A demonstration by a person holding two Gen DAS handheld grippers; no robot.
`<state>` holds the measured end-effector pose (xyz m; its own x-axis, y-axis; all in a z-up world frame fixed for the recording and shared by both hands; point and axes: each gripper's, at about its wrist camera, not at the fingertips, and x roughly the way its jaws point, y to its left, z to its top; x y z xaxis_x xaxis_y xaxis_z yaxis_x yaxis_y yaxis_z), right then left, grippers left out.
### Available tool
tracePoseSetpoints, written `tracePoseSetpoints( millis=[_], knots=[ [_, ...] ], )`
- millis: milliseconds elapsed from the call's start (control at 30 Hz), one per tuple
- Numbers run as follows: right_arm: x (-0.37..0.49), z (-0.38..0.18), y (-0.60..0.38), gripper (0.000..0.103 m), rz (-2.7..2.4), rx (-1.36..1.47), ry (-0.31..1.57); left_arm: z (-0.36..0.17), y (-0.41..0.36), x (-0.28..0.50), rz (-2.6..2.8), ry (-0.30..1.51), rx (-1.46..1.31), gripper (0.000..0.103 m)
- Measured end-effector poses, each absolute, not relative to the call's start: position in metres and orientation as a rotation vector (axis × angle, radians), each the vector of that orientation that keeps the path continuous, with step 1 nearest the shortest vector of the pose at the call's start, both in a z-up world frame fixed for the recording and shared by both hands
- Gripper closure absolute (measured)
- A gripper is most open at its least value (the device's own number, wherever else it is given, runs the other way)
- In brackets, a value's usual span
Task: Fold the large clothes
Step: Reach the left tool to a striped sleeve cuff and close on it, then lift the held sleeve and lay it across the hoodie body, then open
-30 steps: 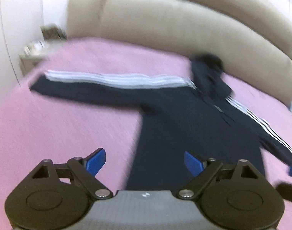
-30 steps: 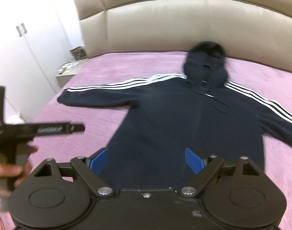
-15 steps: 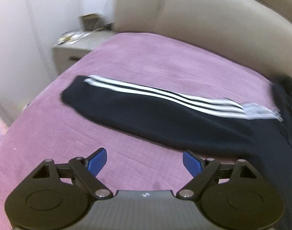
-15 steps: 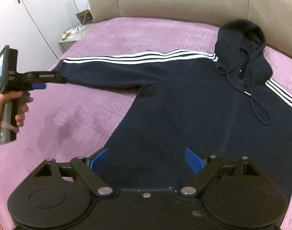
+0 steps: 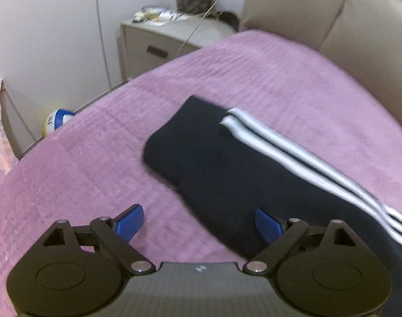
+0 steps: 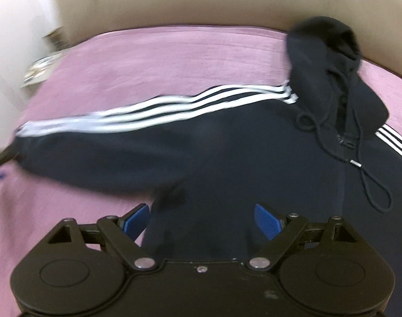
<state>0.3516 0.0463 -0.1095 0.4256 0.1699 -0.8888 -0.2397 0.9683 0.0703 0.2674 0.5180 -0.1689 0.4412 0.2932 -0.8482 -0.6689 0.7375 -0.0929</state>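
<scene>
Closing in on the hoodie's sleeve cuff [image 5: 190,132], your left gripper [image 5: 198,222] now hovers released, like your right gripper [image 6: 202,218]; folding hasn't started.

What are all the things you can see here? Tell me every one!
hoodie: one, dark navy with white stripes, spread flat on the bed.
sleeve: one in the left view, striped, stretched toward the bed's edge.
bedspread: one, pink-purple, covering the bed.
headboard: one, beige, padded, behind the bed.
nightstand: one, pale grey, beside the bed, with small clutter on top.
ball: one, blue, white and yellow, on the floor by the bed.
left tool: black with blue pads, open, near the sleeve.
right tool: same colours, open, over the hoodie's body.
</scene>
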Motion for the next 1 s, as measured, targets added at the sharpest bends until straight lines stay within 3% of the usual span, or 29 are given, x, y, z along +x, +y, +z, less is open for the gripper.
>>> tracePoseSetpoints(
  millis=[133,267,367,433,467,500,1000],
  knots=[
    [0.393,-0.149,0.066,0.001,0.119,-0.055,1.125,-0.183,0.528,0.266,0.594,0.866,-0.417,0.001],
    [0.407,-0.187,0.071,0.000,0.127,0.020,1.218,-0.193,0.522,0.272,0.613,0.820,-0.367,0.000],
    [0.379,-0.194,0.077,0.000,0.144,-0.063,1.089,-0.193,0.519,0.279,0.617,0.798,-0.369,0.004],
    [0.356,-0.197,0.074,0.000,0.132,-0.063,1.029,-0.189,0.514,0.284,0.614,0.775,-0.340,0.029],
    [0.344,-0.198,0.071,0.000,0.119,-0.038,0.998,-0.185,0.511,0.284,0.616,0.756,-0.326,0.063],
    [0.339,-0.199,0.068,0.000,0.115,-0.025,0.983,-0.180,0.509,0.285,0.601,0.743,-0.326,0.087],
    [0.325,-0.147,0.013,0.001,0.321,0.081,1.001,-0.022,0.428,0.268,0.526,0.354,-0.260,0.088]
  ],
)
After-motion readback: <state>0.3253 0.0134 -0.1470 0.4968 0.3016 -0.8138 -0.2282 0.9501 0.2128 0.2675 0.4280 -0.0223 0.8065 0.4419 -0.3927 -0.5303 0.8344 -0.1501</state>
